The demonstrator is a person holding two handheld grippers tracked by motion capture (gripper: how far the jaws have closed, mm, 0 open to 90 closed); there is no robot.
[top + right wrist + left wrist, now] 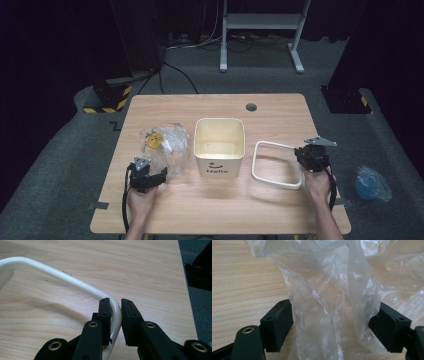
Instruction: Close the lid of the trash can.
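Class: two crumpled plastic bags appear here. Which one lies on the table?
The clear plastic bag left of the white bin, between the left tongs. The blue bag lies on the floor.

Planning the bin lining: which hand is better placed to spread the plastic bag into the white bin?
Left. The left gripper already straddles the plastic bag beside the bin, while the right gripper is clamped on the white ring.

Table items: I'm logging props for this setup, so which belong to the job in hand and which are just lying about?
In use:
- clear plastic bag, between the left gripper jaws
- white frame ring, clamped by the right gripper
- white bin, mid-table, seemingly the target

Lying about:
- blue bag on the floor
- white stand behind the table
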